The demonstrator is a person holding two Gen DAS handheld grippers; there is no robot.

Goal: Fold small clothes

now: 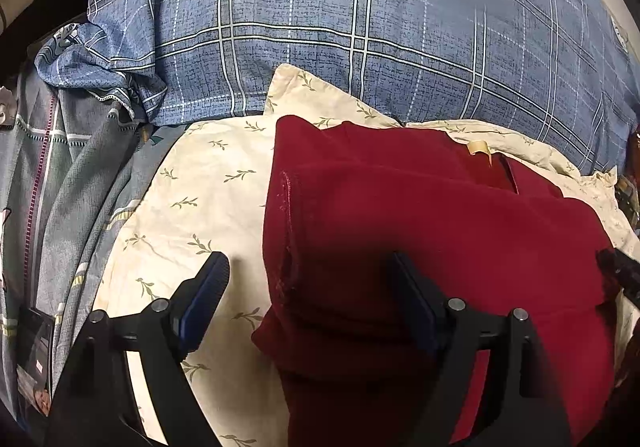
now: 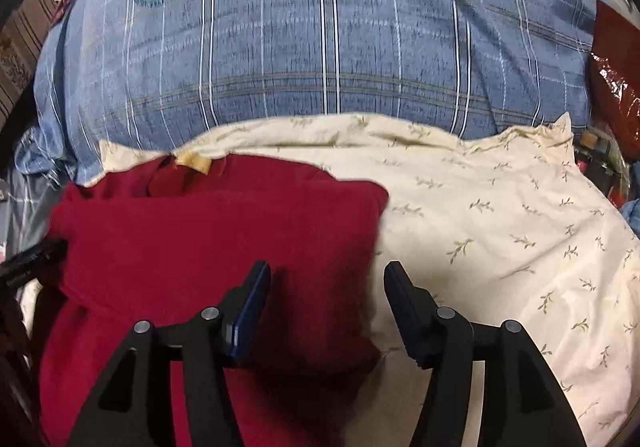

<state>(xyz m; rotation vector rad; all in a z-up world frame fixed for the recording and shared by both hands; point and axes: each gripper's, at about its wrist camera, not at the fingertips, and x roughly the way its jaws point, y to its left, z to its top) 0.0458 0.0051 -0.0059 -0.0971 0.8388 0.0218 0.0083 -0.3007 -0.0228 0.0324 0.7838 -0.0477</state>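
A dark red garment (image 1: 420, 215) lies folded over on a cream leaf-print cloth (image 1: 192, 207), with a small cream label (image 1: 478, 147) near its far edge. My left gripper (image 1: 308, 267) is open, its jaws astride the garment's left edge, holding nothing. In the right wrist view the same red garment (image 2: 208, 231) lies at the left on the cream cloth (image 2: 500, 227). My right gripper (image 2: 326, 279) is open over the garment's right edge. The tip of the other gripper shows at each view's side (image 1: 620, 271) (image 2: 32, 259).
A big blue plaid pillow (image 1: 360, 27) (image 2: 320, 39) lies behind the cream cloth. Grey-blue plaid bedding (image 1: 72, 175) bunches at the left. A red shiny bag (image 2: 616, 87) and dark clutter sit at the far right.
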